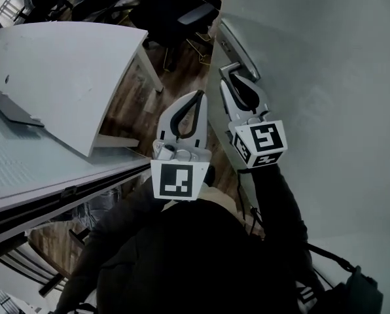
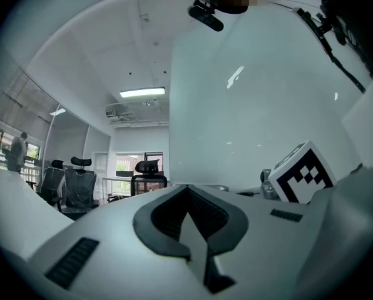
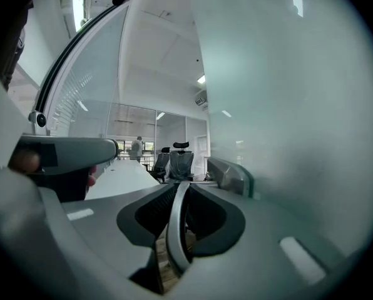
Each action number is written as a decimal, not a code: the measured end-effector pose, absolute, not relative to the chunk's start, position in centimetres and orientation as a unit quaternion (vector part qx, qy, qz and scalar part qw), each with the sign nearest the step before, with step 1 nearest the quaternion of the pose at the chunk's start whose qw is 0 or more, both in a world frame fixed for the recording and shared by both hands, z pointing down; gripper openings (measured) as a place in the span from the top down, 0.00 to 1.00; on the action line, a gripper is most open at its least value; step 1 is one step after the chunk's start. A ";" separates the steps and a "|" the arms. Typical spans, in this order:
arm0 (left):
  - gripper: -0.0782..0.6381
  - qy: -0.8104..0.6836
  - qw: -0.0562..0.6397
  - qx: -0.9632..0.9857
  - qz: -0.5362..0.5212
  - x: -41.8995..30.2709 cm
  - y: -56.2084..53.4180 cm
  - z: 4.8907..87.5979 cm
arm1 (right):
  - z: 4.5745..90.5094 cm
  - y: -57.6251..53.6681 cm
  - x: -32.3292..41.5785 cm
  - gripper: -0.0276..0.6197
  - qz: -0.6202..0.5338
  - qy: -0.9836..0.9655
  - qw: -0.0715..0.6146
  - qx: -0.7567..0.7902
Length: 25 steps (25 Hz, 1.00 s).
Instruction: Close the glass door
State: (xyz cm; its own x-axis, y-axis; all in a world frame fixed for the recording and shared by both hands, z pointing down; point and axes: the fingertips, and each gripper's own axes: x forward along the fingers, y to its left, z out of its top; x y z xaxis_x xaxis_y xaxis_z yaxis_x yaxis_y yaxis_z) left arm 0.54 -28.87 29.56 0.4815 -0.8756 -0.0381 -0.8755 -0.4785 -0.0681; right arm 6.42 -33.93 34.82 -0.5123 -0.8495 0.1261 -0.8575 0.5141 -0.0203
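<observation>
The frosted glass door (image 1: 326, 57) fills the right of the head view, with a long metal handle (image 1: 239, 44) on it. My right gripper (image 1: 229, 70) is shut and empty, its tips close beside the door just below the handle. In the right gripper view the door (image 3: 299, 105) runs along the right and the handle (image 3: 231, 175) sits just right of the shut gripper (image 3: 180, 187). My left gripper (image 1: 198, 97) is also shut and empty, a little left of the right one over the floor. The left gripper view shows the door (image 2: 255, 105) ahead of the gripper (image 2: 188, 190).
A white desk (image 1: 64, 77) stands to the left, above a wooden floor (image 1: 133, 103). Black office chairs (image 1: 188, 15) crowd the space ahead. A glass partition with a dark rail (image 1: 51, 188) runs along the lower left. A person (image 3: 136, 147) stands far off.
</observation>
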 end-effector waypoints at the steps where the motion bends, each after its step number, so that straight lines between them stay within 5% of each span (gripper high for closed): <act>1: 0.90 0.511 0.040 -0.859 -0.003 -0.4 -28.2 29.6 | 34.8 -33.3 5.4 0.85 0.038 -0.872 0.051 0.485; 25: 0.90 0.542 0.041 -0.839 -0.006 -13.7 -14.1 28.3 | 34.5 -16.9 -12.6 0.85 0.036 -0.939 0.052 0.338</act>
